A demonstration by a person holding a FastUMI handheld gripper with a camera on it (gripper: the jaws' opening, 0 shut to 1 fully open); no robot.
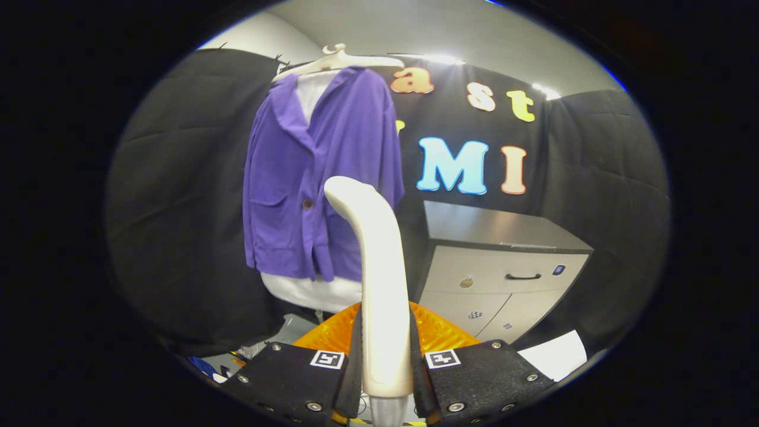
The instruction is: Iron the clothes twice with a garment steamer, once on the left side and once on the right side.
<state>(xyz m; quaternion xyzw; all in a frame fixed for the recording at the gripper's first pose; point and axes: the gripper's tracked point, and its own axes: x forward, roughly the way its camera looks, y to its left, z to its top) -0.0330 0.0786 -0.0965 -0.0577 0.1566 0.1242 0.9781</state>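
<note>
A purple jacket [323, 178] hangs over a white garment on a white hanger [338, 62], in front of the black booth wall. The cream handle of the garment steamer [379, 279] stands upright between my two fingers, its curved head reaching up toward the jacket's lower front. My gripper [385, 362] is shut on the steamer's handle, with both black fingers [296, 373] pressing its sides. The steamer head is apart from the jacket, a little to the right of its button line.
A grey cabinet [504, 261] with a drawer handle stands to the right of the jacket. An orange object [439, 335] lies low, just beyond the fingers. A white sheet [557, 353] lies on the floor at the right.
</note>
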